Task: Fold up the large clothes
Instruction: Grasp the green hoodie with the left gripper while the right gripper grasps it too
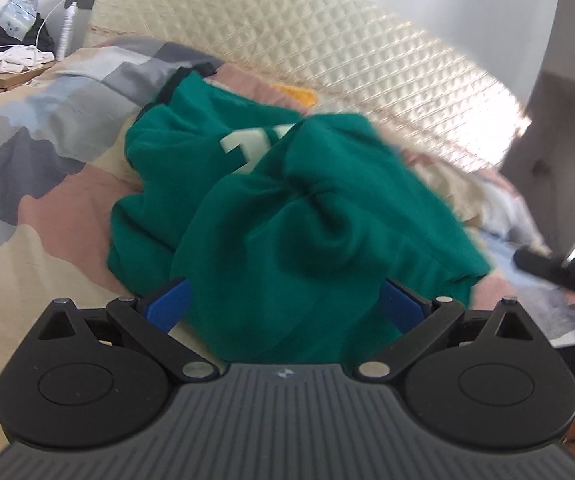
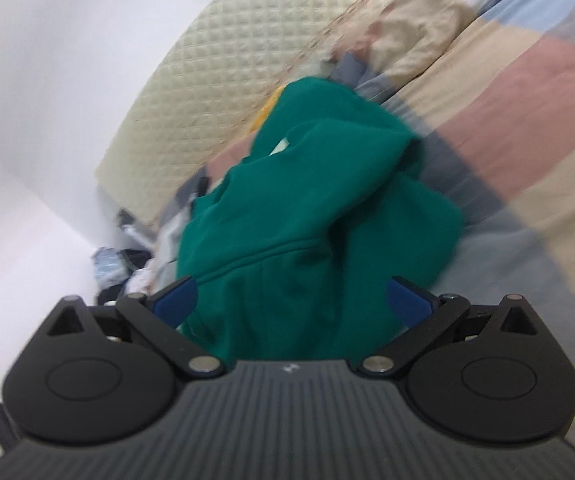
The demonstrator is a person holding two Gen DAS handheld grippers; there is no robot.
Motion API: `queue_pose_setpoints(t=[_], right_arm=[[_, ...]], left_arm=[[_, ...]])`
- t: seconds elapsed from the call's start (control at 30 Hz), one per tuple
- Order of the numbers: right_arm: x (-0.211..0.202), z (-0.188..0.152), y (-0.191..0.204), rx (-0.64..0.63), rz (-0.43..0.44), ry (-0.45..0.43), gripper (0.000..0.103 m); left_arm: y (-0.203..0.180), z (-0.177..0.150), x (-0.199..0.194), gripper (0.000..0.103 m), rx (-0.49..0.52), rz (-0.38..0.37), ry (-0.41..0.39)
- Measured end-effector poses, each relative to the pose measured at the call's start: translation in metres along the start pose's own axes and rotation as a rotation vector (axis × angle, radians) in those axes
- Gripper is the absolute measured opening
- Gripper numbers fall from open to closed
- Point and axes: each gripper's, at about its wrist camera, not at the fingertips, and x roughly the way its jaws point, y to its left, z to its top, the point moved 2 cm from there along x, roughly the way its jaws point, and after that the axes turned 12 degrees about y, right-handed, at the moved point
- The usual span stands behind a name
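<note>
L gripper (image 1: 285,304): blue fingers (image 1: 167,306) spread wide, green cloth bunched between them and spilling over the base; can't tell if the pads actually pinch it. R gripper (image 2: 293,304): same look, blue fingers (image 2: 409,300) wide apart w/ green fabric filling the gap; grip can't be told either.

Green sweatshirt (image 1: 287,208) sits crumpled in a heap on the patchwork bedspread (image 1: 47,148), running from 6 o'clock up toward 12 in the left wrist view, a white print (image 1: 247,142) partly showing near 12. In the right wrist view the same garment (image 2: 307,208) fills the centre, a seam crossing at 7 o'clock.

Quilted cream headboard (image 1: 307,40) behind at 12–2. A yellow item (image 1: 295,92) lies just beyond the sweatshirt. Nightstand (image 1: 3,78) at 10 o'clock w/ piled clothes (image 1: 3,52) and a spray can (image 1: 67,28). Both views blurred.
</note>
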Motion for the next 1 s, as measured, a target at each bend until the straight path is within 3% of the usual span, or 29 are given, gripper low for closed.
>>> queue_pose_setpoints(t=[0.03,0.1,0.2,0.3,0.37,0.47,0.53,0.8,1.0], right_arm=[[0.008,0.001,-0.004,0.0,0.007,0.003,0.096],[0.023,0.002,-0.01,-0.015,0.012,0.014,0.082],[0.042,-0.001,-0.016,-0.009,0.077,0.056,0.074],[0.06,-0.009,-0.018,0.012,0.11,0.143,0.056],[0.07,-0.023,-0.019,0.021,0.093,0.208,0.04],[0.07,-0.037,-0.008,-0.078,0.006,0.217,0.036],[0.061,-0.037,-0.003,-0.084,-0.003,0.197,0.037],[-0.006,-0.033,0.005,-0.029,-0.057,0.07,0.038],[-0.043,-0.045,-0.015,0.082,-0.162,0.057,0.042]], left_arm=[[0.006,0.0,0.01,0.101,-0.004,0.018,0.0],[0.018,-0.003,0.028,0.101,-0.028,0.037,-0.012],[0.033,-0.008,0.051,0.097,-0.067,-0.031,0.033],[0.035,-0.011,0.063,0.074,-0.071,-0.051,0.037],[0.03,-0.011,0.064,0.052,-0.057,-0.04,0.038],[0.024,-0.012,0.056,0.03,-0.039,-0.043,0.032],[0.02,-0.013,0.043,0.024,-0.051,-0.071,0.019],[-0.023,-0.021,-0.05,0.021,-0.046,-0.244,-0.074],[-0.05,-0.049,-0.107,0.021,-0.011,-0.316,-0.056]])
